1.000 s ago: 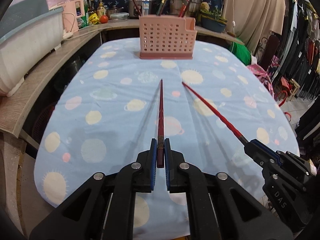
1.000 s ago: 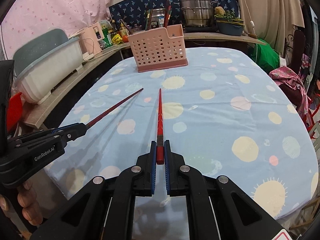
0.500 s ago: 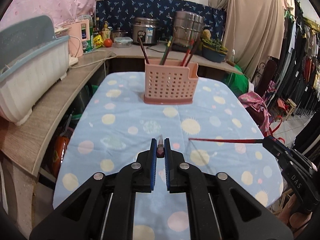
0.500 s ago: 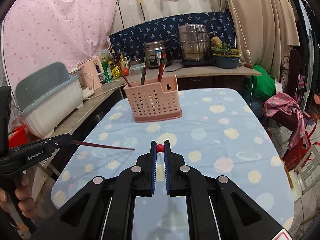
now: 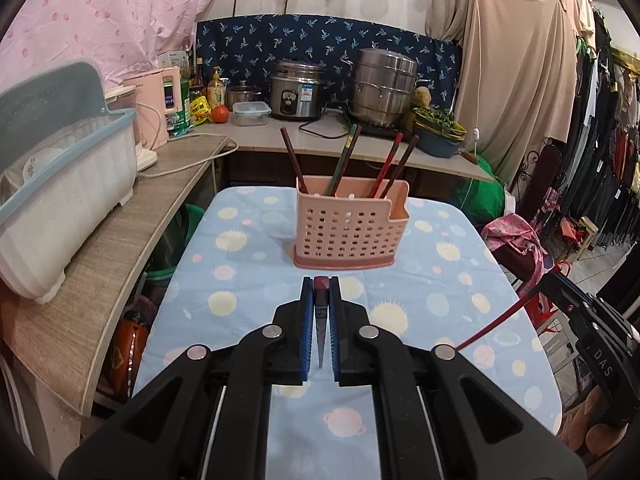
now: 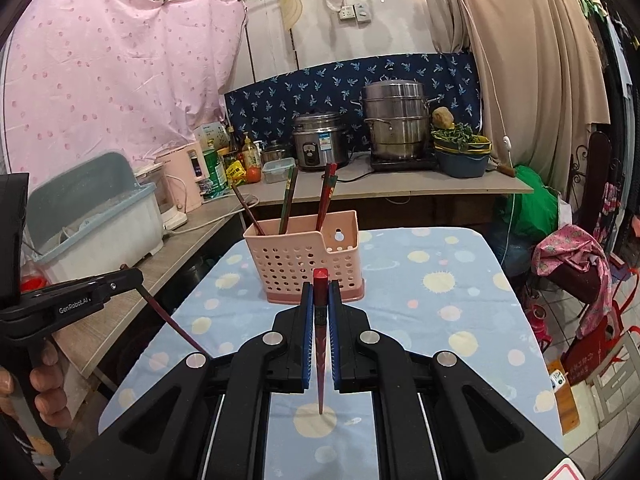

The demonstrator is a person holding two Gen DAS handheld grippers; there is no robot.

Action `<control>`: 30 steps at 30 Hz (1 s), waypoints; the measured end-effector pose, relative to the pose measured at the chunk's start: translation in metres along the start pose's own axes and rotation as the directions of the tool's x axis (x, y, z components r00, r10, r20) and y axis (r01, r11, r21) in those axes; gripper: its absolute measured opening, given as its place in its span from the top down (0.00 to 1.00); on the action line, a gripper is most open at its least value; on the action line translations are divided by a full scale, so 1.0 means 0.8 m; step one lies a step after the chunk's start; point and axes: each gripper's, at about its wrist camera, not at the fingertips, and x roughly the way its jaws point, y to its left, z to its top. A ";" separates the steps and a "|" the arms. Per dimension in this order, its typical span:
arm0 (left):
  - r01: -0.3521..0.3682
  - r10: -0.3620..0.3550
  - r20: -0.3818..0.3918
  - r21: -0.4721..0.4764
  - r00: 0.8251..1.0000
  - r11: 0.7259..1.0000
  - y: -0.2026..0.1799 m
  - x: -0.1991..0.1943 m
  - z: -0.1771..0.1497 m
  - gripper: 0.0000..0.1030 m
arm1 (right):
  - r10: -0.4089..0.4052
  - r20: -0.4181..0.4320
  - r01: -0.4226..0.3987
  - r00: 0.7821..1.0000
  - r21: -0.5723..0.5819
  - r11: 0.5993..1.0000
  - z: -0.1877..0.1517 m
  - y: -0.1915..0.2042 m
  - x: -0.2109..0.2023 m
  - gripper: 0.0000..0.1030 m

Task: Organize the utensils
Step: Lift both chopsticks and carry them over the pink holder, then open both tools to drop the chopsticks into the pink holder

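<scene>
Risk of a miss: both chopsticks hang tip-down and well short of the pink holder (image 5: 350,228), so a tip that meets the rim or the perforated front wall instead of an opening would skid off or lever in the grip.
Risk of a clash: four chopsticks (image 5: 344,160) already lean at crossed angles inside the holder; a new stick lowered among them could jam against one or nudge the light plastic holder along the tablecloth (image 5: 240,280).
Risk of a slip: each stick is pinched near its thick end only, so it may swing or slide if it catches.
Left gripper (image 5: 321,308): clamped on the dark red chopstick (image 5: 321,332), blunt end just above the pads, point hanging toward the cloth.
Right gripper (image 6: 320,312): clamped on the bright red chopstick (image 6: 320,344) in the same manner, tip pointing down over the cloth.
Holder relative to the tools: straight ahead of both, upright near the far end of the table, beyond and below the fingertips.
Spacing of the tools: side by side, apart; each shows at the edge of the other's view.
</scene>
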 end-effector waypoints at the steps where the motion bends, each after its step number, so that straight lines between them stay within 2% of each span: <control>1: 0.003 -0.003 0.002 -0.001 1.000 1.000 0.000 0.002 0.007 0.93 | 0.004 0.006 -0.004 1.000 0.005 1.000 0.009 -0.003 0.003 0.93; 10: 0.017 -0.017 0.056 -0.001 0.998 1.000 0.004 0.015 0.079 0.93 | 0.086 0.082 -0.092 0.993 0.077 0.993 0.095 -0.018 0.037 0.93; 19: 0.005 -0.006 0.196 0.004 0.981 1.000 -0.003 0.025 0.182 0.93 | 0.095 0.199 -0.116 0.975 0.094 0.989 0.201 -0.016 0.094 0.93; 26: -0.018 0.015 0.261 0.008 0.965 1.000 -0.005 0.054 0.231 0.93 | 0.091 0.206 -0.118 0.974 0.124 0.985 0.233 -0.019 0.149 0.93; 30: -0.031 0.028 0.255 0.007 0.967 0.999 -0.001 0.080 0.242 0.93 | 0.086 0.174 -0.110 0.981 0.131 0.985 0.231 -0.020 0.181 0.93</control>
